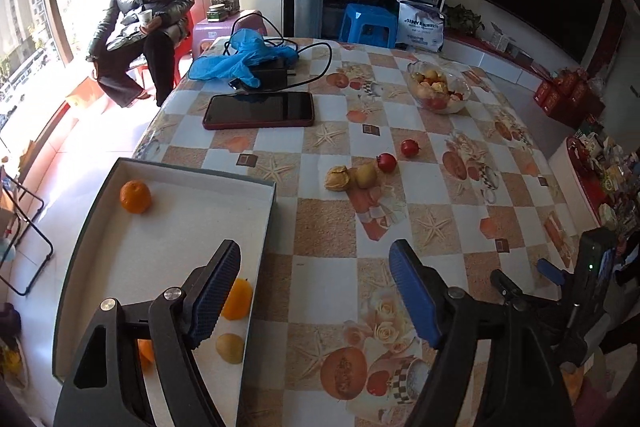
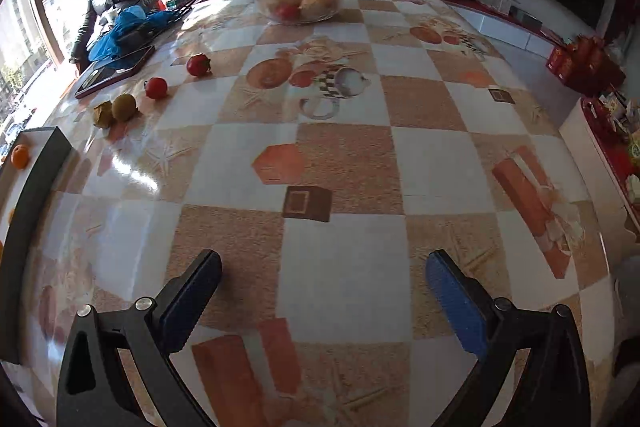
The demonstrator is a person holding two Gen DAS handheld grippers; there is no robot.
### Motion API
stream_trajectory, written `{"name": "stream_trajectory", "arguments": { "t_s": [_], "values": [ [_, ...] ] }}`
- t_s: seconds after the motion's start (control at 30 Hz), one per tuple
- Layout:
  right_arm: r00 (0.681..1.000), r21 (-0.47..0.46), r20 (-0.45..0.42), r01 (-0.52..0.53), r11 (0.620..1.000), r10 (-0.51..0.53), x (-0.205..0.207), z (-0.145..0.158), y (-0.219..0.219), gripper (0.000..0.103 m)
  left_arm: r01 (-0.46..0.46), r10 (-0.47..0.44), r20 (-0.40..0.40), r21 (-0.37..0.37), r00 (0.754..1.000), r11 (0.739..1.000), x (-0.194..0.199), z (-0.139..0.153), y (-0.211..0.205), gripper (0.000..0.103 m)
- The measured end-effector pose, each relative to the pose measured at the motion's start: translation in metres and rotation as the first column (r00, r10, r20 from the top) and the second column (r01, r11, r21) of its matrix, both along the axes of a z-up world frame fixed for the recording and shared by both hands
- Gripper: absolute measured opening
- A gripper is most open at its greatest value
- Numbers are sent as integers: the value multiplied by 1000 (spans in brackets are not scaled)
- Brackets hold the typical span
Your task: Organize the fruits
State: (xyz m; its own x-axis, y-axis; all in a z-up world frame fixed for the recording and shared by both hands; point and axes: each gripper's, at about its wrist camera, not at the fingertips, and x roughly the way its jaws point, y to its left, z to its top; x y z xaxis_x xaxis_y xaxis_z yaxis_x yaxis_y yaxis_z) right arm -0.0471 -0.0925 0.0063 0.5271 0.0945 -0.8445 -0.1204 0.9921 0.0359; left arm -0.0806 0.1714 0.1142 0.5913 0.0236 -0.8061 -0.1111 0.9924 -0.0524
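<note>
A shallow white box [image 1: 160,239] with a dark rim lies at the table's left. It holds one orange [image 1: 135,196] at the far end, a second orange [image 1: 239,299] and a yellow fruit [image 1: 230,347] near my left gripper's left finger. My left gripper [image 1: 316,255] stands open and empty over the box's right rim. Two red fruits [image 1: 386,163] [image 1: 410,148], a brown fruit [image 1: 366,175] and a wrinkled yellow one [image 1: 337,179] lie loose mid-table. My right gripper [image 2: 324,259] is open, empty, above bare tablecloth; the loose fruits [image 2: 124,107] lie far to its left.
A glass bowl [image 1: 439,87] [image 2: 298,1] of fruit stands at the table's far side. A phone [image 1: 258,111], a blue plastic bag [image 1: 240,61] and a black charger with cable lie far left. A person [image 1: 144,15] sits beyond the table by the window.
</note>
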Motion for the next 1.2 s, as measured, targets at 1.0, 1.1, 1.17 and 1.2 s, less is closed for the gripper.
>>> {"name": "stream_trajectory", "arguments": {
  "t_s": [1.0, 1.1, 1.17, 1.2],
  "values": [
    [999, 26, 36, 18, 999, -18, -4, 0, -3, 103, -36, 38, -14, 80, 999, 996, 91, -109, -61, 52],
    [999, 28, 37, 18, 999, -19, -4, 0, -3, 103, -6, 7, -5, 62, 1000, 998, 58, -110, -74, 52],
    [999, 32, 37, 18, 999, -19, -3, 0, -3, 103, 4, -3, -1, 48, 1000, 999, 34, -109, -82, 52],
    [999, 35, 38, 19, 999, -20, -3, 0, -4, 103, 10, -10, 2, 50, 1000, 999, 22, -109, -86, 53]
  ]
}}
